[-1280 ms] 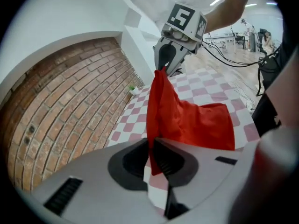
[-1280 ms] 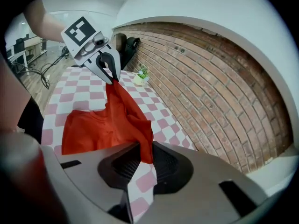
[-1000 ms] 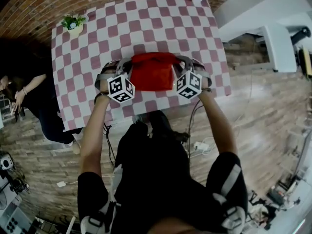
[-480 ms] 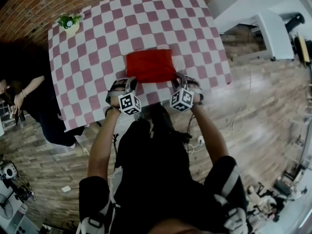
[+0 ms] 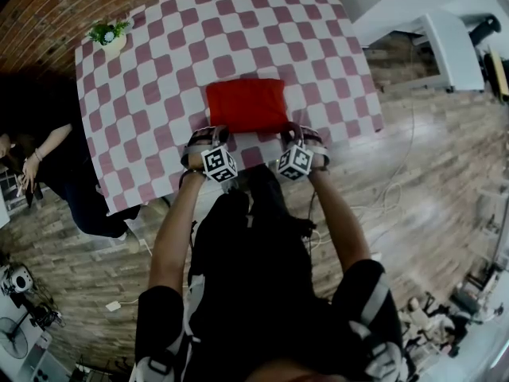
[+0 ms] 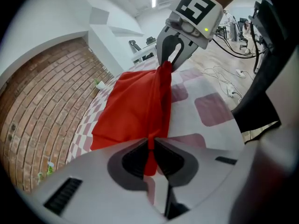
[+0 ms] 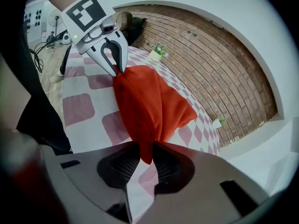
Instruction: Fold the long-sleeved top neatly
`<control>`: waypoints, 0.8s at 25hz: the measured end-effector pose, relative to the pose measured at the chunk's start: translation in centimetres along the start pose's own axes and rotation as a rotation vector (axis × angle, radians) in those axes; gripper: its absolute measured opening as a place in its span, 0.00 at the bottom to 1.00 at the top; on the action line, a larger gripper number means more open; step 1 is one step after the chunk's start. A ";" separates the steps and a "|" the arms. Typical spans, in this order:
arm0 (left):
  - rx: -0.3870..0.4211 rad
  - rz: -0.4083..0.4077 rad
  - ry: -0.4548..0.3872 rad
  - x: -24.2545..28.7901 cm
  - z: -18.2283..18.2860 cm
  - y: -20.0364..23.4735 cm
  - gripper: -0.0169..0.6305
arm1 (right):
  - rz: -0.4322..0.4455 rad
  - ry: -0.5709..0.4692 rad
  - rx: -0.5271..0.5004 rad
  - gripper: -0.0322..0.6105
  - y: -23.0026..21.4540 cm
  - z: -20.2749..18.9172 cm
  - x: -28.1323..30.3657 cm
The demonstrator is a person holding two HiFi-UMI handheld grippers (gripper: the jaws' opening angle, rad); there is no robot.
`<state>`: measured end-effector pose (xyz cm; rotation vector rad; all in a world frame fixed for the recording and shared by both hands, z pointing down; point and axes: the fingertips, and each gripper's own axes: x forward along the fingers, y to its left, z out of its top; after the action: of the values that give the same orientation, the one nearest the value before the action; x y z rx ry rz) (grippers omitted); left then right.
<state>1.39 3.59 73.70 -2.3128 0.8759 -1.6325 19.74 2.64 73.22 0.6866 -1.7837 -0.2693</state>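
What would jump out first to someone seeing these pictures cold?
A bright red top, folded into a rectangle, lies on the pink-and-white checked tablecloth near the person's edge. The left gripper and right gripper each pinch a near corner of it; the right gripper's fingers have just been opening, fabric between them.

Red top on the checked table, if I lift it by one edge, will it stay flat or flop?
Probably floppy: the red top bunches into folds where the left gripper pinches it. Likely light, thin cloth. Pushed, it would probably wrinkle, not slide.
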 end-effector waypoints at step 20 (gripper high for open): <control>-0.604 -0.081 -0.308 -10.9 3.8 5.0 0.16 | 0.194 -0.359 0.608 0.31 -6.6 6.4 -10.6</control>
<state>0.56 4.88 61.17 -2.9149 1.3520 -1.0790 17.74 2.40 59.31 0.9190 -2.2866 0.3184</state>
